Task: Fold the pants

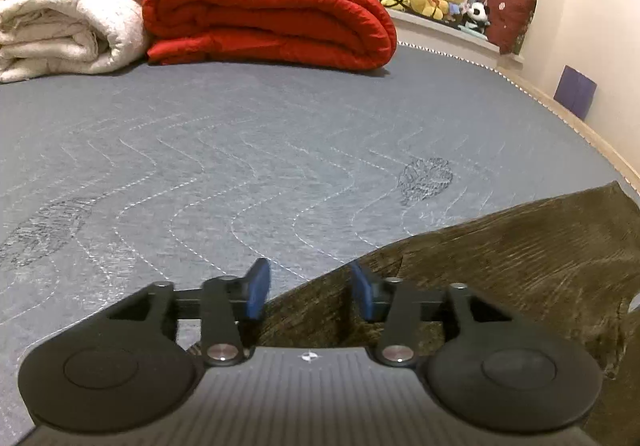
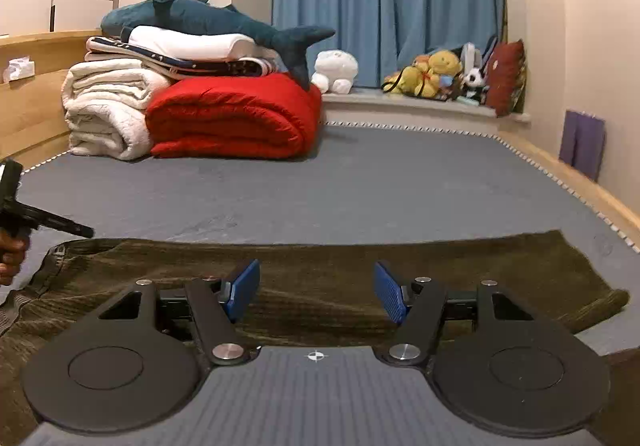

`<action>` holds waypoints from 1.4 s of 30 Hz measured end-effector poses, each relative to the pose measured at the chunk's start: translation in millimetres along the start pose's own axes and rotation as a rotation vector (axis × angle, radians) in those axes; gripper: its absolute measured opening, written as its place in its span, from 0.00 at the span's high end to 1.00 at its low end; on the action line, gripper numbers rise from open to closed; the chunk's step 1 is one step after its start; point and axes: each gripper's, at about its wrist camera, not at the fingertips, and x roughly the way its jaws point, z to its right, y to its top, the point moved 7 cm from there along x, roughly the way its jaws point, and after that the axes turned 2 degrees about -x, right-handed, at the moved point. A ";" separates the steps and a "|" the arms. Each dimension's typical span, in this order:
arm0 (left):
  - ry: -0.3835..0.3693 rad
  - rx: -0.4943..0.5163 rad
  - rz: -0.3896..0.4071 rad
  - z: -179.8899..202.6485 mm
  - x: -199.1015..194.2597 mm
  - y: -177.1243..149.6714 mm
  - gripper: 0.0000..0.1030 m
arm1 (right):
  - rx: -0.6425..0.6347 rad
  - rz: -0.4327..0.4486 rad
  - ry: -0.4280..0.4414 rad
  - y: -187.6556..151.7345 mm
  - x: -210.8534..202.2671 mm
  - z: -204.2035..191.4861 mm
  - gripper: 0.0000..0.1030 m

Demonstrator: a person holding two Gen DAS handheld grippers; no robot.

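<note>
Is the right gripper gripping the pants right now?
No. The right gripper is open above the brown pants, with no fabric pinched between its blue pads.

I read warm, dim indoor light on both views, with no hard shadows. Fisheye bending curves the mattress edge point(image 1: 520, 86) toward 3 o'clock. The pants point(image 1: 520, 266) show motion smear; the wall point(image 1: 580, 6) glares pale at 2 o'clock.

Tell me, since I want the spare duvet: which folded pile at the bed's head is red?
The red quilt, lying right of the white blanket; the pale folded bedding and blue shark sit on top.
</note>
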 end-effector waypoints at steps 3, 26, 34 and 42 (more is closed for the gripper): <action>-0.023 0.013 -0.019 3.7 11.3 -0.6 0.40 | 0.030 -0.037 0.016 -5.0 11.9 2.2 0.36; 0.031 0.199 -0.038 38.8 16.2 -7.3 0.90 | 0.270 -0.121 -0.052 -28.7 -1.4 45.1 0.36; -0.045 0.200 0.069 61.7 -47.3 -0.2 0.92 | 0.330 -0.114 -0.146 -36.3 -22.6 74.4 0.36; -0.311 0.447 0.180 113.7 -187.5 -39.7 0.94 | 0.654 -0.098 -0.232 -50.1 -31.0 131.4 0.36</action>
